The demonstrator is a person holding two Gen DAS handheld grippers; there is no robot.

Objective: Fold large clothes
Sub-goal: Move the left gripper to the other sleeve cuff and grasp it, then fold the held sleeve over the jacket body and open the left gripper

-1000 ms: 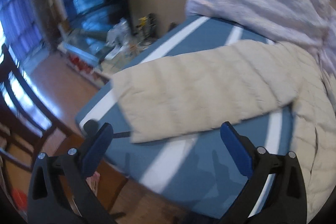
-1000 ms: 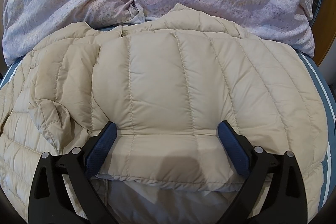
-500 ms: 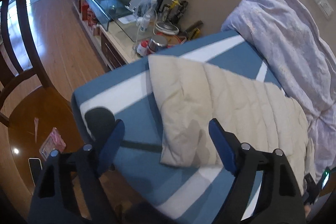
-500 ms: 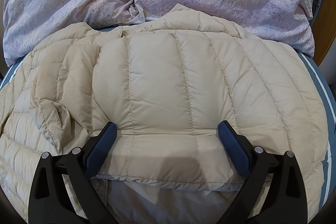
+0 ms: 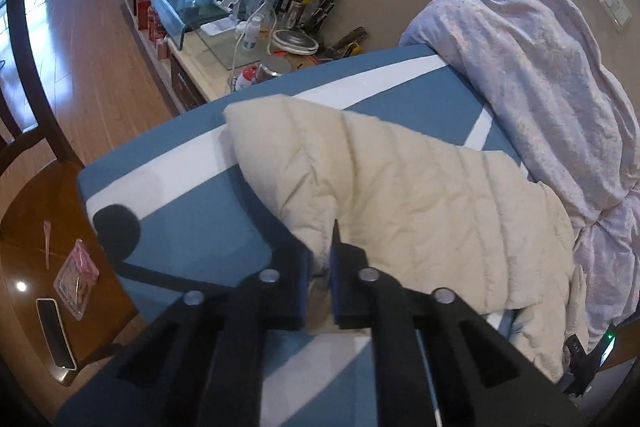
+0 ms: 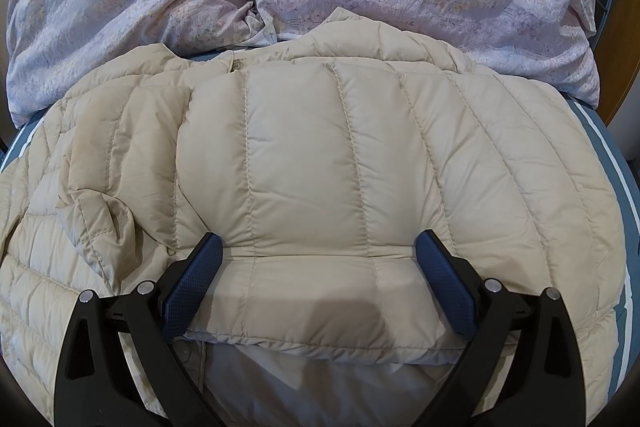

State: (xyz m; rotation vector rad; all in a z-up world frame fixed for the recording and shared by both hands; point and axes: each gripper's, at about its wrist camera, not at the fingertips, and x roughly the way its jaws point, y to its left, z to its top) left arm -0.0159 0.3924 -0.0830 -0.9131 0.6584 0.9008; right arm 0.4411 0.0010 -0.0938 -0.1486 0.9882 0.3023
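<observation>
A cream quilted down jacket (image 6: 304, 155) lies on a blue bed sheet with white stripes (image 5: 192, 227). In the right wrist view its body is folded over, the hem nearest me. My right gripper (image 6: 320, 251) hangs open just above that folded panel, its blue pads spread wide with nothing pinched. In the left wrist view one sleeve (image 5: 400, 187) stretches toward the bed's corner. My left gripper (image 5: 320, 255) is shut on the sleeve's near edge, a fold of cream fabric pinched between the pads.
A lilac flowered quilt (image 5: 540, 67) is heaped along the far side of the bed. Past the bed corner stand a cluttered TV cabinet (image 5: 248, 27) and a wooden table (image 5: 24, 239) with a phone (image 5: 54, 331) and a pink packet (image 5: 76, 283).
My left gripper rolled, moved in onto the sleeve and went from wide open to shut on its edge. The right gripper and the jacket body have not moved.
</observation>
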